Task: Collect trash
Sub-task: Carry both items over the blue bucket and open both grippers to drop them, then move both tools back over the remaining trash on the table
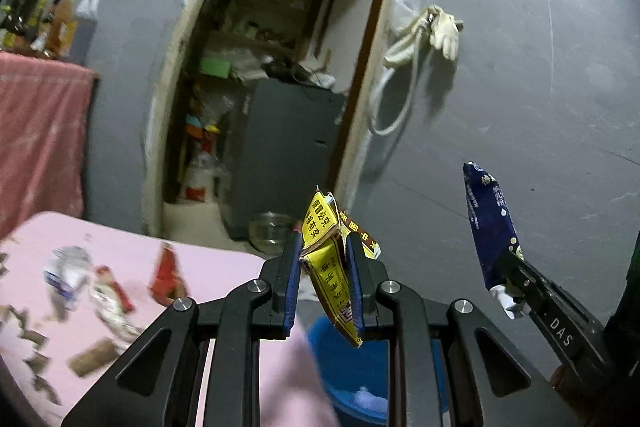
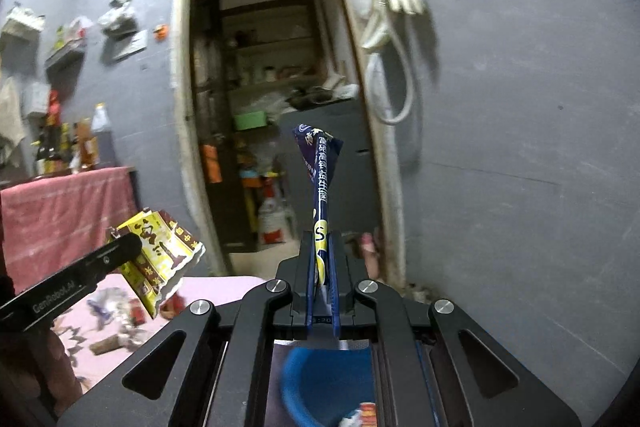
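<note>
My left gripper is shut on a crumpled yellow and brown carton and holds it in the air; it also shows in the right wrist view. My right gripper is shut on a flattened dark blue carton, held upright; it also shows in the left wrist view. A blue bin sits below both grippers and shows in the right wrist view with some trash inside. More wrappers and scraps lie on the pink table.
An open doorway to a cluttered storeroom is ahead, with a dark cabinet and a glass bowl on the floor. A hose and glove hang on the grey wall. A red cloth-covered counter with bottles stands at the left.
</note>
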Tool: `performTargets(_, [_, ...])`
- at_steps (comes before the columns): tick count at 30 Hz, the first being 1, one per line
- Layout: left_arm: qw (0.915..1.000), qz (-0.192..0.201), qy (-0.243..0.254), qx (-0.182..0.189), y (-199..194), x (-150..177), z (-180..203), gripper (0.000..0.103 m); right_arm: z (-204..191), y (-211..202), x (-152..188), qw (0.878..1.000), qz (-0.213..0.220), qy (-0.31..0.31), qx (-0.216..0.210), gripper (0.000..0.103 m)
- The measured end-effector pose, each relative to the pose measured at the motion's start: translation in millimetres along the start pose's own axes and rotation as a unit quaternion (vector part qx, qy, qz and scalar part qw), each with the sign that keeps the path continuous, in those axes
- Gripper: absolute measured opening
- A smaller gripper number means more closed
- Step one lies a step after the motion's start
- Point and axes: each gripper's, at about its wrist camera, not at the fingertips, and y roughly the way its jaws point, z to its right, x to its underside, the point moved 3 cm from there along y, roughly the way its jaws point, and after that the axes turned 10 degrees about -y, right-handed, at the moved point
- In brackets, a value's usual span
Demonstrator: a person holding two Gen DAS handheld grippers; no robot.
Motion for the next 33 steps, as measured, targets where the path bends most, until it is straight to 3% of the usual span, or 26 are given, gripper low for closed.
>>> performTargets(6, [0.9996, -0.023, 0.007, 0.017, 28, 14, 25, 0.018, 27, -2, 15, 0.999, -0.023, 0.004, 0.032, 0.005])
performTargets(13, [0.9972, -0.070, 0.016, 0.020, 62, 40, 42, 0.018, 50, 3, 37, 0.998, -0.056, 0.025, 0.033, 0.005])
performTargets(19, [0.9913, -0.131, -0.004, 0.011, 92, 64, 39, 0.019, 63, 16, 52, 0.994, -0.091, 0.058, 0.016, 0.005])
performTargets(29, [0.9841, -0.177, -0.014, 0.005, 118, 78, 25, 0.020, 58, 32, 60, 0.992, -0.113, 0.049, 0.022, 0.007])
performTargets(31, [0.9840, -0.178, -0.013, 0.002, 116, 77, 24, 0.020, 58, 31, 60, 0.992, -0.114, 0.050, 0.022, 0.009])
performTargets(33, [0.9848, -0.173, -0.013, 0.003, 112, 74, 22, 0.023, 58, 28, 58, 0.993, -0.107, 0.048, 0.026, 0.023])
